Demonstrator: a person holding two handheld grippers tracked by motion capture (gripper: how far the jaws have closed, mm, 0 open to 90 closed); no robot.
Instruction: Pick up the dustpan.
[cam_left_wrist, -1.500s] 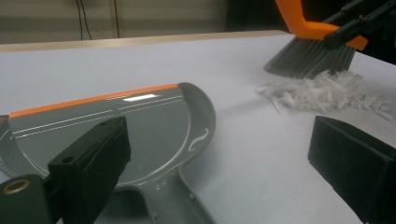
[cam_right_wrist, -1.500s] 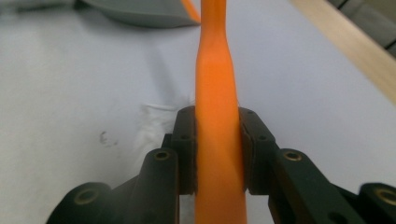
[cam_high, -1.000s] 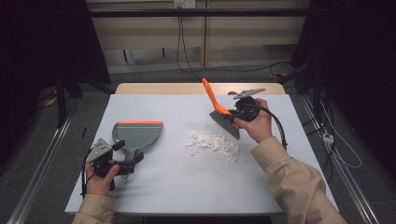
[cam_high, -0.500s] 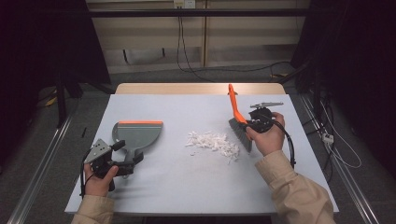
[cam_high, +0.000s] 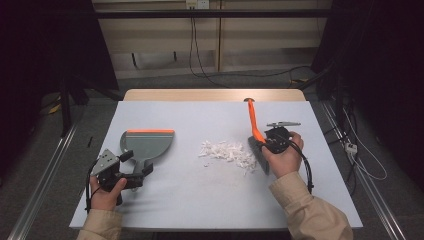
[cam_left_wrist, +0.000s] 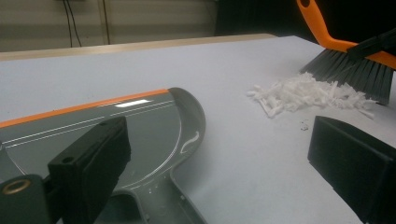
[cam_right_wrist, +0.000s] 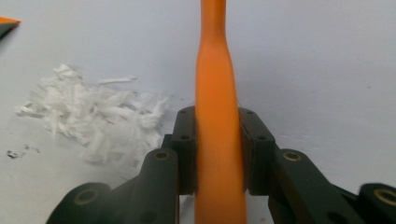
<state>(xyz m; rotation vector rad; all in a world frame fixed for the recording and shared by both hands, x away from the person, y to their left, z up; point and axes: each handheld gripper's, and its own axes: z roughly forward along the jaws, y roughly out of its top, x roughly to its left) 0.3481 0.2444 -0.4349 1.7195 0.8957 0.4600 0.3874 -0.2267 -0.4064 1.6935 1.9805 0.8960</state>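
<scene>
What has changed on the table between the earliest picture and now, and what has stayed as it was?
The right gripper, shut on the brush, carried it from behind the white scraps around to their right side and lowered it, so the bristles now stand beside the pile. The handle went from leaning left to nearly straight away from the person. The left gripper, jaws open, the dustpan and the scraps stayed put.

Glossy grey plastic dustpan (cam_left_wrist: 140, 126), smooth orange plastic brush (cam_right_wrist: 217, 116), white paper shreds (cam_high: 227, 152).
</scene>
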